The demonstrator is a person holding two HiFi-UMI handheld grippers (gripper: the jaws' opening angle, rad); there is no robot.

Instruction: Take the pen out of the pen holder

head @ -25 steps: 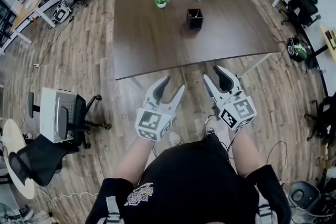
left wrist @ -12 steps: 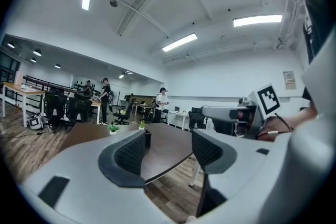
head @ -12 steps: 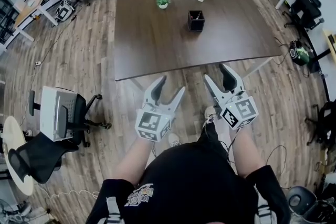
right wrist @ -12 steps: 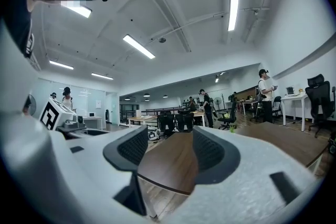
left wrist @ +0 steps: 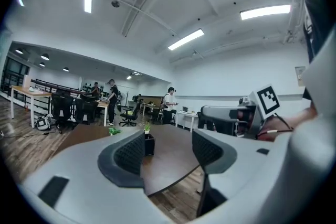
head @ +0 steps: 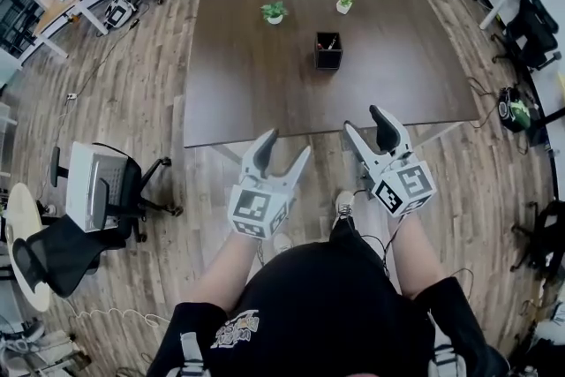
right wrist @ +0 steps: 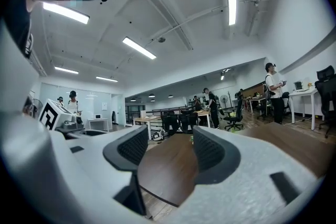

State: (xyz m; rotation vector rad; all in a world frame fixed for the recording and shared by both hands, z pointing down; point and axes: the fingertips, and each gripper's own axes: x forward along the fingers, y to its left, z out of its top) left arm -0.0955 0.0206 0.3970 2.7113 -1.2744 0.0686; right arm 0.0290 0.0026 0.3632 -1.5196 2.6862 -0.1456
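A black square pen holder (head: pixel 328 54) stands upright on the far half of a dark brown rectangular wooden table (head: pixel 256 84). The pen (head: pixel 331 40) is still inside it, showing only as a small reddish tip at the opening, too small to tell more. Two small green potted plants (head: pixel 274 11) in white pots sit beyond the holder, near the table's far edge and apart from each other. The person stands on the wood-plank floor (head: pixel 141 110) on the near side of the table and holds both tools out level, short of the table's near edge and well apart from the holder. The left tongs (head: pixel 287 146) are spread wide with nothing between the grey ribbed pads; in the left gripper view the holder (left wrist: pixel 150 144) shows far off through the gap. The right tongs (head: pixel 366 123) are likewise spread wide and empty, with only bare tabletop (right wrist: pixel 168 168) showing between them. A black office chair (head: pixel 66 252) stands off to the left on the floor.
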